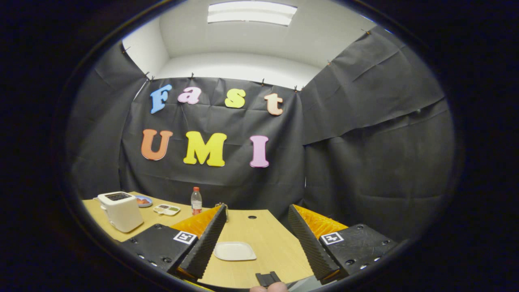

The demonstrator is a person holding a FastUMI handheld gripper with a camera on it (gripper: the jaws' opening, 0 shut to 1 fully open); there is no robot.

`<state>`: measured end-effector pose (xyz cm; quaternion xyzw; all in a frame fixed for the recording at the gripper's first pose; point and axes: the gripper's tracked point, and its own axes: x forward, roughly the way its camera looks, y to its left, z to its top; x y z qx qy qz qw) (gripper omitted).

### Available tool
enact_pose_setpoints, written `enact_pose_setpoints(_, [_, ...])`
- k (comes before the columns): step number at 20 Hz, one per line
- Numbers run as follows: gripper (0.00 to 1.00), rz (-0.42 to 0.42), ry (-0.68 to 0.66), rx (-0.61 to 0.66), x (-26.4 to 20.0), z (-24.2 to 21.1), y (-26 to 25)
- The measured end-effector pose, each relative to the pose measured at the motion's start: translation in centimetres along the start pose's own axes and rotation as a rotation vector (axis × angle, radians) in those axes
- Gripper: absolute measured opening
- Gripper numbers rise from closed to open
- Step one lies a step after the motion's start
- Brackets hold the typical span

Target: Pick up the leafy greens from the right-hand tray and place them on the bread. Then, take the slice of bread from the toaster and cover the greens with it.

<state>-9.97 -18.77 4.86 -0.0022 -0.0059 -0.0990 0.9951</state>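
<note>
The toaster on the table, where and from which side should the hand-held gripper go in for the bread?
Come from above. The toaster stands upright beyond the left finger, its slot facing up, so only the bread's top edge could be pinched, one finger on each flat face. Whether bread sticks out of the dark slot cannot be made out. The hand-held gripper is open, with a white plate on the table between its fingers.

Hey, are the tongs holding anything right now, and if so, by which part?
Nothing is held. The tongs are open and empty above the table, with the white plate lying between their fingers.
</note>
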Motion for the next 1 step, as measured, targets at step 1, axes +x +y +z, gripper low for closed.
enact_pose_setpoints(1, [0.95, -0.004, -0.002, -0.001, 0.07, 0.04, -0.07])
